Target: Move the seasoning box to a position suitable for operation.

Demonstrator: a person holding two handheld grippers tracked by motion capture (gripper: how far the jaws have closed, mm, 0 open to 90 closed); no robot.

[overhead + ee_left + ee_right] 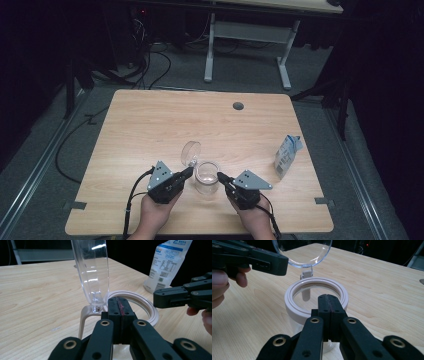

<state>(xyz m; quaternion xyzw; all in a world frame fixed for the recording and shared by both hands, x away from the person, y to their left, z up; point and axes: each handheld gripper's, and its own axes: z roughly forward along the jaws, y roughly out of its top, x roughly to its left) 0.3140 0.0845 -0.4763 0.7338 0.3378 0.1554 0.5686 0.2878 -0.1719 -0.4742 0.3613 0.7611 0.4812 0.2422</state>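
Note:
A clear jar (206,178) with a whitish rim ring (294,293) stands near the table's front edge, its round clear lid (190,152) hinged open and upright behind it. My left gripper (188,172) is shut with nothing in it, its tips at the jar's left side just below the lid hinge (96,307). My right gripper (220,176) is also shut and empty, its tips against the jar's right rim. In the left gripper view the shut jaws (119,300) sit beside the rim ring (150,305) and lid (92,270). In the right gripper view the jaws (328,298) meet over the rim.
A white and blue printed pouch (287,156) stands upright toward the table's right edge. A grey cable grommet (238,106) sits near the far edge of the wooden table (150,125). Beyond the table are a white desk frame (247,32) and floor cables.

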